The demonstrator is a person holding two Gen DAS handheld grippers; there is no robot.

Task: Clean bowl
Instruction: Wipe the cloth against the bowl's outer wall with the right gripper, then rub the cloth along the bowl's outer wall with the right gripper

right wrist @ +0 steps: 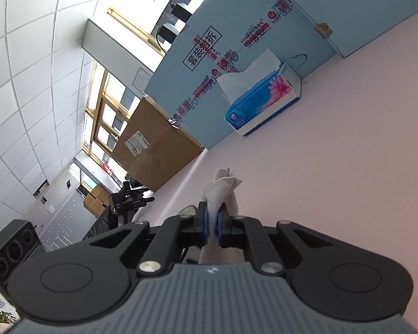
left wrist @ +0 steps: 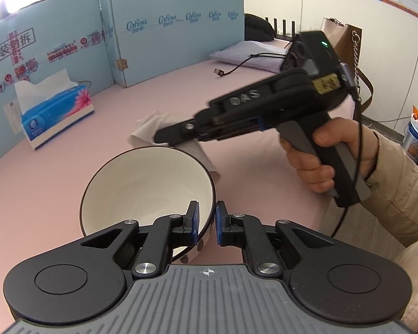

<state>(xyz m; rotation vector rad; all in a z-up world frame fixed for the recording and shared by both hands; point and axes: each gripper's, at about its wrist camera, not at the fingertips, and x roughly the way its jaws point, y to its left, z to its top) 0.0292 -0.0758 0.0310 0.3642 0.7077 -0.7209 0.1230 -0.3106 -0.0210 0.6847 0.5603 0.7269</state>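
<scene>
A white bowl [left wrist: 142, 189] with a dark rim and dotted outside hangs tilted above the pink table [left wrist: 181, 91], its mouth facing up and away. My left gripper [left wrist: 206, 222] is shut on its near rim, one pad inside and one outside the wall. A person's hand [left wrist: 320, 156] holds my right gripper [left wrist: 160, 138], which points left just above the bowl's far rim. It is shut on a crumpled white tissue [left wrist: 147, 128]. In the right wrist view the tissue [right wrist: 223, 189] sticks out past the blue pads of the right gripper [right wrist: 212, 220].
A blue tissue box [left wrist: 55, 114] [right wrist: 262, 103] stands at the left by the light-blue cardboard panels [left wrist: 175, 27]. A loose cable [left wrist: 218, 72] and a pale folded cloth [left wrist: 250, 55] lie at the back right. A brown bag [left wrist: 345, 44] stands at the right edge.
</scene>
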